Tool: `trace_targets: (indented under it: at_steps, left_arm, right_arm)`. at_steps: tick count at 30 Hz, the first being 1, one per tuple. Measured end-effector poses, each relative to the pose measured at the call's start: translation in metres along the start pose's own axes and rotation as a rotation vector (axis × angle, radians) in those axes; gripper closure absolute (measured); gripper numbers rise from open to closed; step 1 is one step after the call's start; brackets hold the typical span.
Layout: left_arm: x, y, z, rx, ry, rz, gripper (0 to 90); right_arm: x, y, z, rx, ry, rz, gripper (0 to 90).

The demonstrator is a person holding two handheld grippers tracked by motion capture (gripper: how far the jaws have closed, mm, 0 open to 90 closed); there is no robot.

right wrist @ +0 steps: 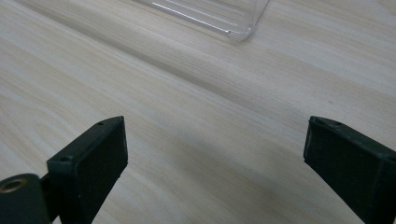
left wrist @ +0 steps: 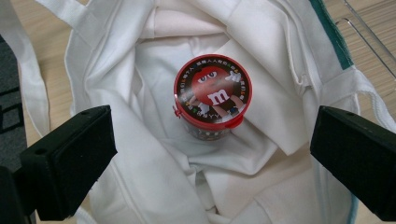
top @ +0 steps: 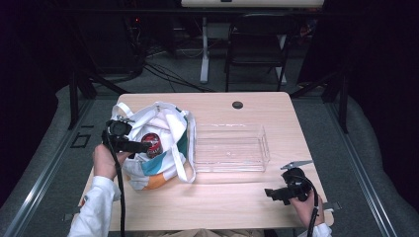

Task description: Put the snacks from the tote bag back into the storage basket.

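A white tote bag with teal and orange patches lies open at the table's left. Inside it stands a round candy tub with a red lid, also seen as the tub from above. My left gripper hovers over the bag's mouth, and its jaws stand wide open on either side of the tub without touching it, midway point. My right gripper rests low near the table's front right, open, over bare wood.
A clear plastic tray sits in the middle of the table, just right of the bag; its corner is ahead of the right gripper. A folding chair and a desk leg stand beyond the table.
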State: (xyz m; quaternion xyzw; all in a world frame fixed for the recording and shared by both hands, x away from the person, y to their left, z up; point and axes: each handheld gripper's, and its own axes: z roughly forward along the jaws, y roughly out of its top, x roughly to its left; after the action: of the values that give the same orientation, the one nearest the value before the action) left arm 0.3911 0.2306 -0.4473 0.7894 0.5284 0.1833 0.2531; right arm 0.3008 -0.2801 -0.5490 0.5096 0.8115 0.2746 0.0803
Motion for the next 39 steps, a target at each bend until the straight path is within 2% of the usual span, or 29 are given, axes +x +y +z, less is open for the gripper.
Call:
trace_targets:
  at_steps: [9,20,22,29,30,33,36,38,39]
  left_arm:
    - [0.001,0.014,0.022,0.060,-0.027,-0.008,0.1]
    - [0.003,0.026,0.053,0.134,-0.010,-0.009,0.3]
    - [0.003,0.027,0.061,0.160,-0.009,-0.005,0.3]
    - [0.000,0.029,0.072,0.198,-0.004,-0.001,1.4]
    - [0.000,0.029,0.074,0.196,0.001,-0.010,1.6]
    - [0.001,0.031,0.076,0.206,-0.004,-0.005,3.5]
    - [0.000,0.031,0.080,0.220,-0.011,0.002,12.6]
    - [-0.001,0.031,0.081,0.223,-0.008,-0.001,14.0]
    - [-0.001,0.031,0.082,0.228,-0.009,0.009,14.7]
  right_arm:
    - [-0.001,-0.002,-0.002,-0.003,0.009,0.006,6.0]
    - [-0.001,-0.003,-0.002,-0.003,0.007,0.007,6.1]
    - [0.000,-0.002,-0.001,-0.007,0.008,0.005,6.1]
    - [0.001,-0.001,0.000,0.001,0.016,-0.007,6.2]
    - [0.001,-0.001,0.000,0.002,0.015,-0.006,6.2]
    - [0.001,-0.002,0.000,0.001,0.013,-0.006,6.2]
    - [0.001,-0.002,-0.001,0.006,0.018,-0.005,6.3]
    - [0.001,-0.003,-0.001,0.006,0.022,-0.003,6.4]
    - [0.001,-0.003,-0.001,0.007,0.015,-0.004,6.5]
